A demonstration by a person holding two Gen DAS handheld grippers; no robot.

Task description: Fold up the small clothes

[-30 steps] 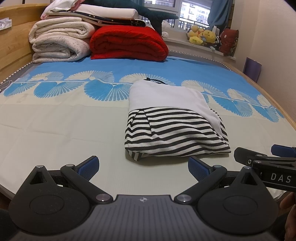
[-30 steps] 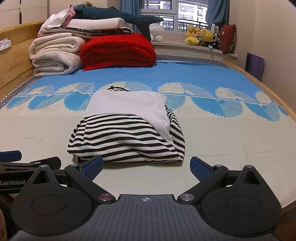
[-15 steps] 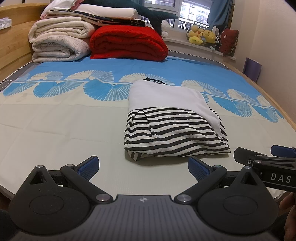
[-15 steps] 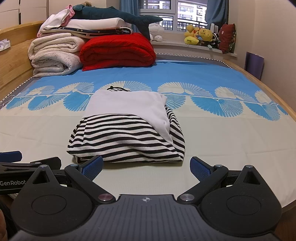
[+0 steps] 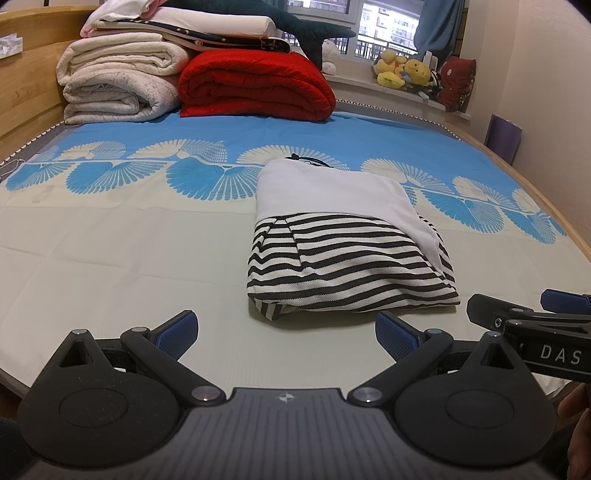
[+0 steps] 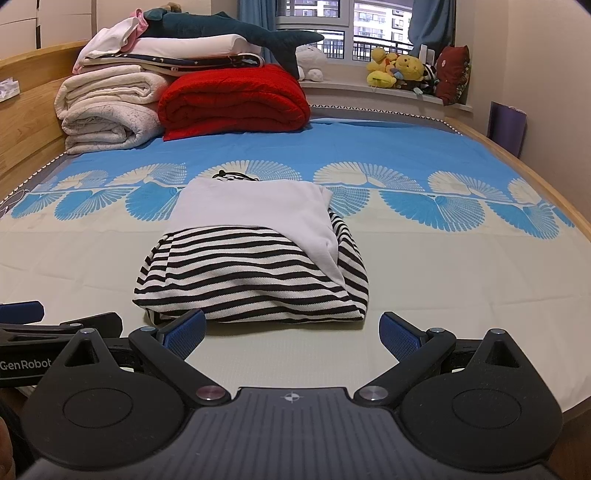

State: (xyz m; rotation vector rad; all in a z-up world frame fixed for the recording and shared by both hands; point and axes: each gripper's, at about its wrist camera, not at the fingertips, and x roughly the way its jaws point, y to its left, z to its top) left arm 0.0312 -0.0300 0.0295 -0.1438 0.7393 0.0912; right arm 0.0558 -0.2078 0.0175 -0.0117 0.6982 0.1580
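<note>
A folded garment (image 5: 343, 236), white on top and black-and-white striped below, lies on the bed sheet (image 5: 129, 251); it also shows in the right wrist view (image 6: 258, 258). My left gripper (image 5: 286, 334) is open and empty, low over the sheet just in front of the garment's near left corner. My right gripper (image 6: 291, 332) is open and empty, just in front of the garment's near edge. Each gripper shows at the edge of the other's view: the right gripper (image 5: 532, 317) and the left gripper (image 6: 55, 325).
Folded white quilts (image 5: 118, 85) and a red blanket (image 5: 255, 85) are stacked at the head of the bed, with a plush shark (image 6: 236, 33) on top. Soft toys (image 5: 406, 72) sit on the windowsill. A wooden bed frame (image 6: 22, 122) runs along the left and a wall (image 6: 554, 74) on the right.
</note>
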